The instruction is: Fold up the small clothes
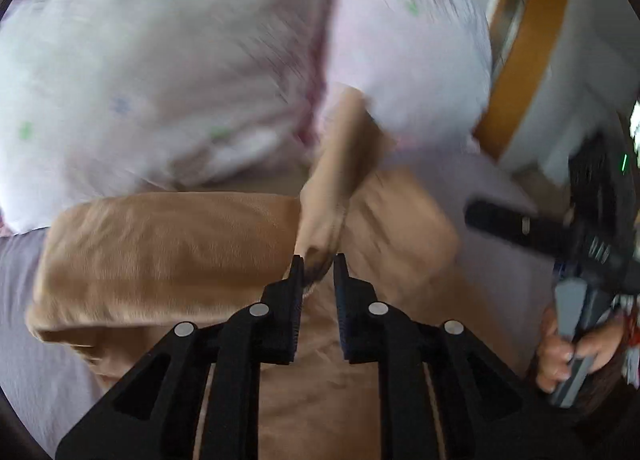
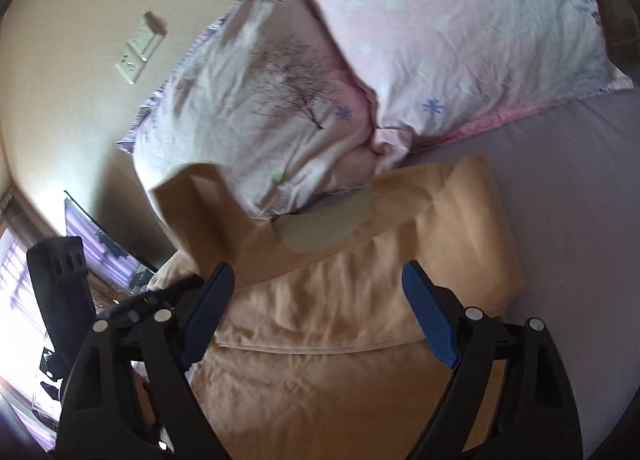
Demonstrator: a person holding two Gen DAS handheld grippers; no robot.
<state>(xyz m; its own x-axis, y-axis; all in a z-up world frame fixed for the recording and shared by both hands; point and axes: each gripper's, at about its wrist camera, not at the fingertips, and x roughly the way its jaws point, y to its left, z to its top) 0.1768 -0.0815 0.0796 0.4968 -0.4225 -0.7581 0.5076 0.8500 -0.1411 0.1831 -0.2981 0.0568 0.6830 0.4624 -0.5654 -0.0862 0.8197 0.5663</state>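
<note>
A tan garment [image 1: 168, 252] lies on the bed, partly folded. My left gripper [image 1: 318, 266] is shut on a raised strip of the tan cloth [image 1: 340, 164], which hangs up from the fingertips. In the right wrist view the same garment [image 2: 360, 300] lies below my right gripper [image 2: 318, 276], which is wide open and empty just above it. A lifted flap of the garment [image 2: 200, 212] stands up at the left, above the left gripper's body [image 2: 60, 292]. The right gripper also shows at the right edge of the left wrist view [image 1: 504, 220], held by a hand.
Two pale patterned pillows [image 2: 460, 32] [image 2: 260, 100] lie at the head of the bed, touching the garment's far edge. The grey-lilac sheet [image 2: 580, 220] spreads to the right. A wooden headboard [image 1: 524, 44] and a wall with a switch plate [image 2: 138, 52] stand behind.
</note>
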